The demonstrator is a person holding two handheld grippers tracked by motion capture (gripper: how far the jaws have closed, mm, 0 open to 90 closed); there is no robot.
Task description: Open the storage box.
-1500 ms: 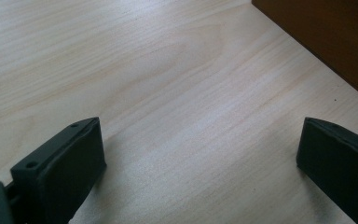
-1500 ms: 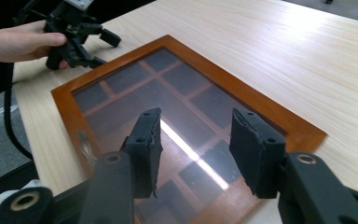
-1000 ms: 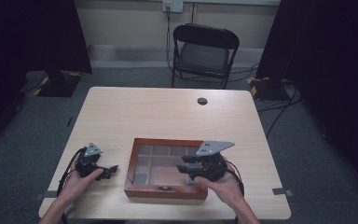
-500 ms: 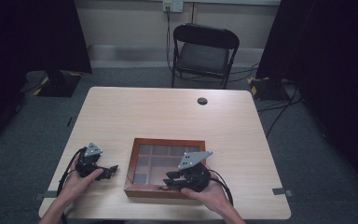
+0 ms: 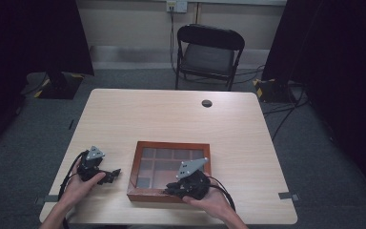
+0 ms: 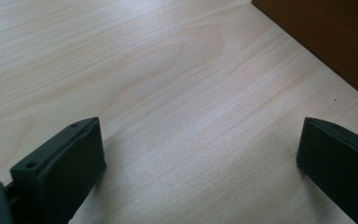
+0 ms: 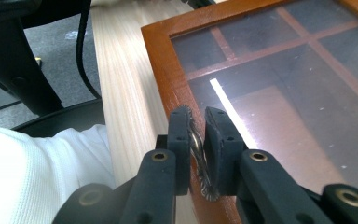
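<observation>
A shallow reddish-brown wooden box with a glass lid over a grid of compartments (image 5: 170, 168) lies flat at the near middle of the pale wooden table (image 5: 181, 119). The right gripper (image 7: 198, 140) sits at the box's near edge, its jaws pressed on a small metal clasp (image 7: 196, 145) on the lid's front rim. The left gripper (image 5: 114, 173) rests on the tabletop just beside the box's left side, jaws spread wide with bare wood between them.

The box (image 5: 169, 171) lies on the table's (image 5: 181, 119) near edge; left gripper (image 5: 110, 176) just left of it, chair (image 5: 208, 52) behind.
</observation>
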